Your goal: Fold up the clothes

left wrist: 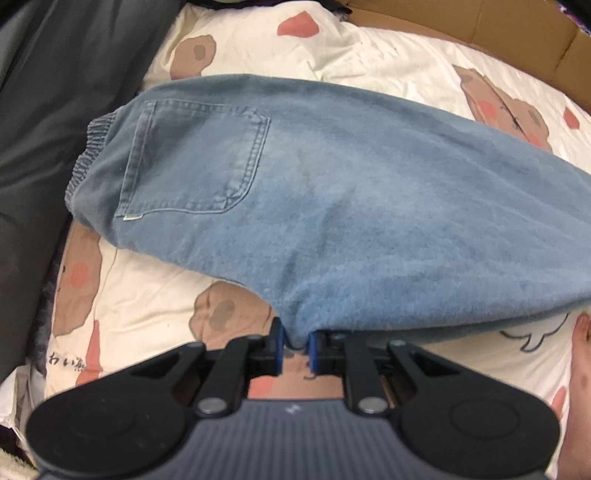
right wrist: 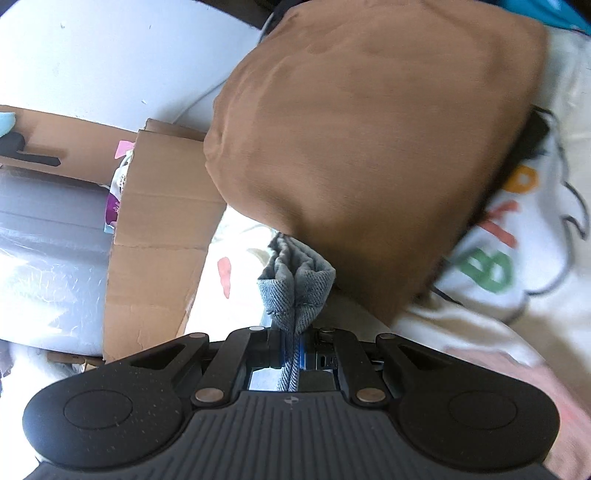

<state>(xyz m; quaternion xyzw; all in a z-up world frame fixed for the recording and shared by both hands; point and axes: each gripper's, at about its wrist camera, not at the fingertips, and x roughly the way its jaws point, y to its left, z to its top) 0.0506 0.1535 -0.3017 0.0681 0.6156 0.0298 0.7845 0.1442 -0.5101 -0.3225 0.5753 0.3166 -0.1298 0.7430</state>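
Light blue jeans (left wrist: 332, 192) lie across the patterned bedsheet (left wrist: 147, 306), back pocket (left wrist: 195, 162) up and the elastic waistband (left wrist: 88, 147) at the left. My left gripper (left wrist: 294, 343) is shut on the jeans' near edge, which bunches between the blue pads. In the right wrist view my right gripper (right wrist: 293, 347) is shut on a hemmed denim fold (right wrist: 295, 288) of the same jeans, lifted off the bed. The rest of the jeans is out of sight in that view.
A dark grey cloth (left wrist: 55, 110) lies at the left of the bed. Cardboard (left wrist: 517, 29) lines the far edge. In the right wrist view a brown pillow (right wrist: 369, 140) fills the middle, cardboard boxes (right wrist: 159, 229) stand left, and a white printed garment (right wrist: 517, 229) lies right.
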